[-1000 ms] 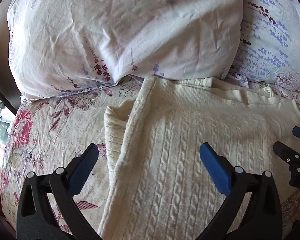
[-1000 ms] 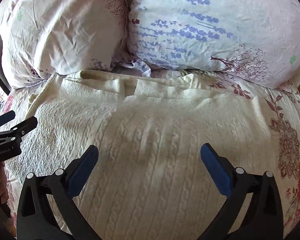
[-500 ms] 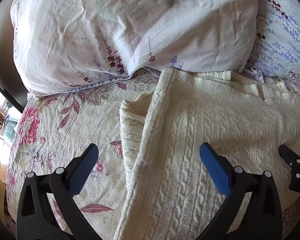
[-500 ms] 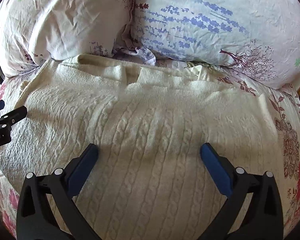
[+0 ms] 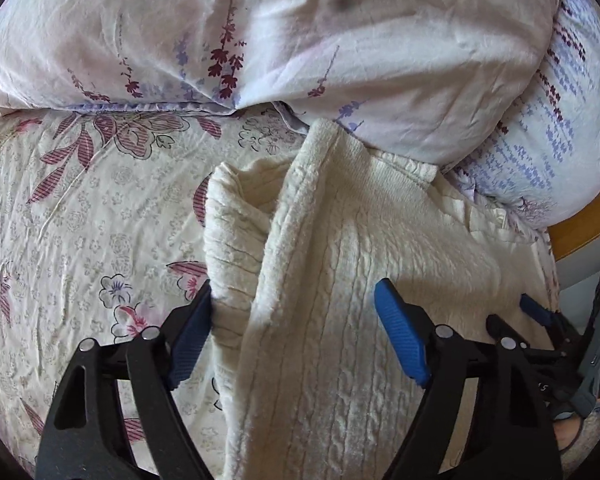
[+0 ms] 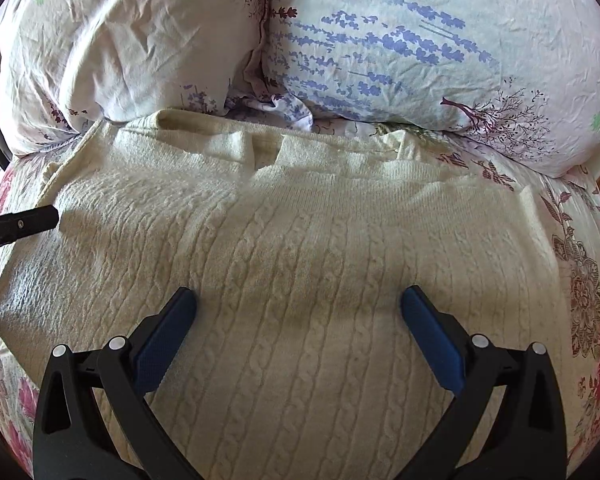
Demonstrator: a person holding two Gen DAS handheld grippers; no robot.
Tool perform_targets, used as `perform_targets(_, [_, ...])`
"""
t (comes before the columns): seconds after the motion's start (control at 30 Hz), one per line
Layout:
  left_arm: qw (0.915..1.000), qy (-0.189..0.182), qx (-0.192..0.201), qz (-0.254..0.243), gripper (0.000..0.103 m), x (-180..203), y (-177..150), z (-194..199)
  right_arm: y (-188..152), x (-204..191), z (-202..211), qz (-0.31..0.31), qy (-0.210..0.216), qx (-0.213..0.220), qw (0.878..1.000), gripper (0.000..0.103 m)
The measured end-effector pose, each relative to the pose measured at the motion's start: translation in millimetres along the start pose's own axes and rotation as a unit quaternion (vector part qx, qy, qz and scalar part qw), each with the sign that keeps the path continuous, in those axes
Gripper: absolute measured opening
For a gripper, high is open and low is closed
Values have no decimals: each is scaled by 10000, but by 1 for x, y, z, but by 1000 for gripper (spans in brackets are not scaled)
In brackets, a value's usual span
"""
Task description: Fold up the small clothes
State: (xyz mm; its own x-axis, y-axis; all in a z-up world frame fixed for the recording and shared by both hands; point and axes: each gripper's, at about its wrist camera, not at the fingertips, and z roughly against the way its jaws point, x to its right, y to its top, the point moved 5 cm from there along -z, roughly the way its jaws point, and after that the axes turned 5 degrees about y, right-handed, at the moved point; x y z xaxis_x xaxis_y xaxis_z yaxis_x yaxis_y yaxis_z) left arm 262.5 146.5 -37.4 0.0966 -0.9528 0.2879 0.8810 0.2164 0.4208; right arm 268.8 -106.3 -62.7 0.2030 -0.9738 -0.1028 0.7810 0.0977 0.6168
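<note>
A cream cable-knit sweater (image 6: 300, 248) lies spread on the floral bedsheet, its far edge against the pillows. In the left wrist view its left side (image 5: 340, 264) is folded over, with a sleeve fold (image 5: 236, 232) sticking out at the left. My left gripper (image 5: 296, 340) is open, low over that folded left edge; its left pad (image 5: 192, 332) touches the sleeve fold. My right gripper (image 6: 298, 340) is open and empty over the middle of the sweater. The right gripper's tip (image 5: 536, 312) shows at the right of the left wrist view; the left gripper's finger (image 6: 20, 226) shows at the left of the right wrist view.
Two floral pillows (image 6: 420, 40) (image 5: 260, 32) lie at the head of the bed, just beyond the sweater. The floral bedsheet (image 5: 80, 220) stretches to the left of the sweater. A wooden bed frame edge (image 5: 580, 232) shows at the far right.
My left gripper has moved left and down onto the sweater's folded left edge, its left pad now touching the sleeve. My right gripper has moved slightly closer to the sweater. Both stay open.
</note>
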Motion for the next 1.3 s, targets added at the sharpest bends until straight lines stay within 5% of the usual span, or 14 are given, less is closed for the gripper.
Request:
perform_targets(0.13, [9984, -451, -154, 316, 53, -16, 8, 0, 1, 0, -1, 0, 13, -4, 10000, 102])
perform_targets(0.2, [9963, -674, -277, 460, 33, -24, 10, -1, 2, 0, -2, 0, 21, -5, 10000, 102])
perform_targets(0.37, [9945, -810, -335, 567, 19, -27, 3, 6, 3, 0, -2, -3, 30, -4, 10000, 102])
perform_targets(0.53, [9942, -953, -143, 482, 16, 2, 6, 23, 3, 0, -2, -6, 25, 1, 10000, 102])
perform_targets(0.9, [9708, -2362, 208, 359, 15, 93, 29, 78, 4, -9, -4, 97, -45, 100, 9999, 102])
perform_targets(1.07, [9560, -2909, 189, 311, 15, 137, 35, 87, 2, -11, -4, 152, -40, 175, 9997, 102])
perform_targets(1.3, [9458, -3238, -173, 176, 15, 190, 31, 74, -6, 0, 12, 67, 143, 297, 9994, 102])
